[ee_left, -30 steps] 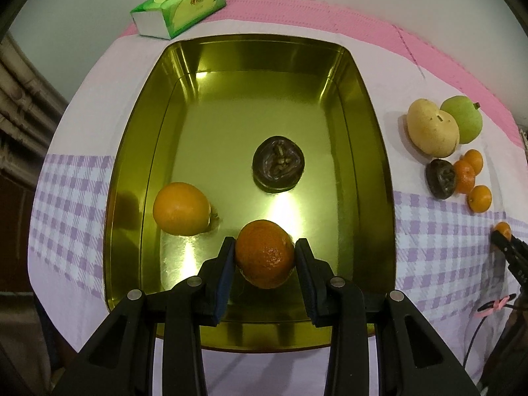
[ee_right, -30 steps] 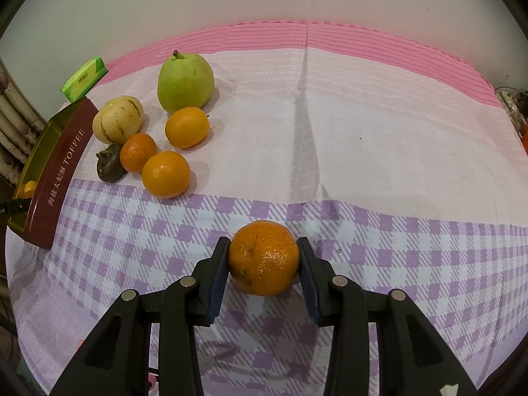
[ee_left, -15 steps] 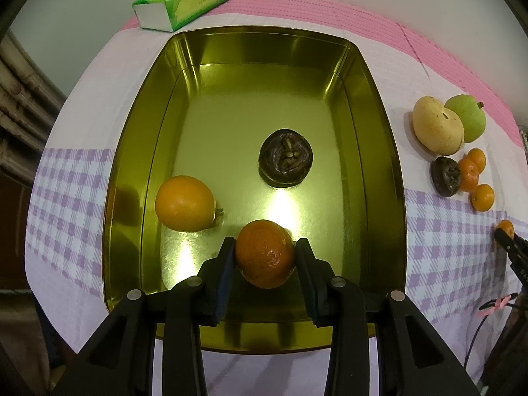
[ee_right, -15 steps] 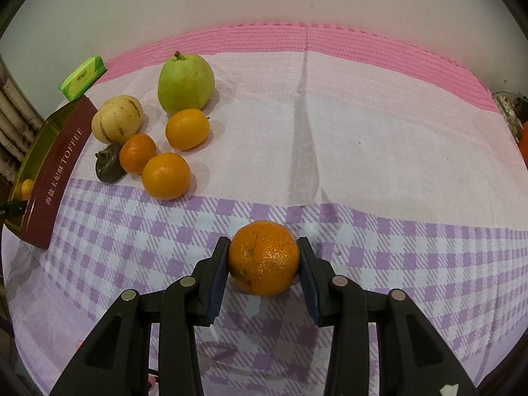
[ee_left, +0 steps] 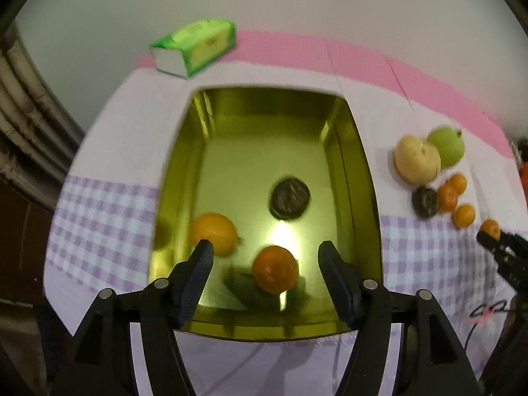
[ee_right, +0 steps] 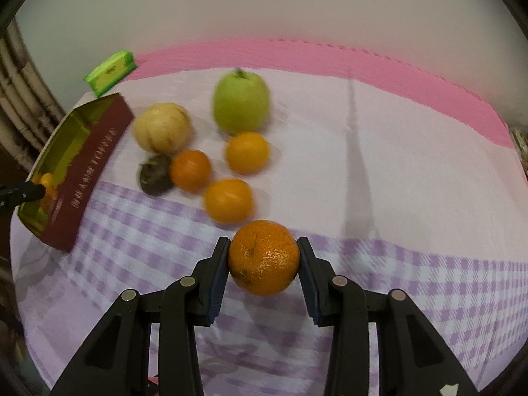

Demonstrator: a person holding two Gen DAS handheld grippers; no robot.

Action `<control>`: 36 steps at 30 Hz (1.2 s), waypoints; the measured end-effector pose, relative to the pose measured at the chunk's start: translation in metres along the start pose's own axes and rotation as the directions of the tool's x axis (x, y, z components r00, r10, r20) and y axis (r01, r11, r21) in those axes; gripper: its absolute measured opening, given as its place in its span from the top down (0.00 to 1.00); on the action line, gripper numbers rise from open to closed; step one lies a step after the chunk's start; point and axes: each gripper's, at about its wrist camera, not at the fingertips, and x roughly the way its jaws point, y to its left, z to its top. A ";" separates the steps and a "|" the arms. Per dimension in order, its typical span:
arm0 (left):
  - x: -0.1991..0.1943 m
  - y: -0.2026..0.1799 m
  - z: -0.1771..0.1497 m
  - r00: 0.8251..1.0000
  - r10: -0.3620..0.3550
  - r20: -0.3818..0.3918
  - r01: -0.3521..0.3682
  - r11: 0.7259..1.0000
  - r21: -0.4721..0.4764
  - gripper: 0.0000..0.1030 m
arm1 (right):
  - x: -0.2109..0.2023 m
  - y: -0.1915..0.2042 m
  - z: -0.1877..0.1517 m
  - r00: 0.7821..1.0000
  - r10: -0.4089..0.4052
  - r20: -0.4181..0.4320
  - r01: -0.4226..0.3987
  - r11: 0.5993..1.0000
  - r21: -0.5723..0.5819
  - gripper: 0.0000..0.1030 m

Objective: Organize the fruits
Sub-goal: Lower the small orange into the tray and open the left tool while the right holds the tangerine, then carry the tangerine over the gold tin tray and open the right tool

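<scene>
Left view: left gripper (ee_left: 265, 252) opening, pads now clear of mandarin (ee_left: 275, 274); half a second ago pads clamped it. Mandarin lies free on floor of gold tin (ee_left: 366, 178), near front wall, beside orange (ee_left: 214, 232) and dark fruit (ee_left: 290, 198). One more fruit delivered.

Right view: right gripper (ee_right: 264, 259) clamped on second mandarin (ee_right: 264, 256), as before, above checked counter (ee_right: 412, 274). Loose pile near tin: pale melon (ee_right: 162, 127), green pear (ee_right: 240, 103), three small oranges (ee_right: 228, 200). Judgement: second mandarin next for tin.
</scene>
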 end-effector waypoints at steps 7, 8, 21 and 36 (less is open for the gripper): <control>-0.019 0.047 0.008 0.992 0.105 0.069 -0.098 0.991 -0.093 0.30 | 0.000 0.053 0.028 0.994 0.107 0.014 -0.105 0.988 -0.118 0.64; -0.019 0.056 0.007 0.992 0.111 0.066 -0.103 0.988 -0.117 0.30 | 0.000 0.063 0.031 0.993 0.120 0.015 -0.116 0.983 -0.140 0.64; -0.011 0.105 -0.002 0.988 0.148 0.033 -0.132 0.945 -0.300 0.30 | 0.006 0.186 0.053 0.970 0.242 -0.037 -0.237 0.892 -0.385 0.64; -0.012 0.108 -0.001 0.984 0.176 0.034 -0.157 0.938 -0.310 0.30 | 0.049 0.251 0.063 0.980 0.175 -0.091 -0.197 0.850 -0.488 0.64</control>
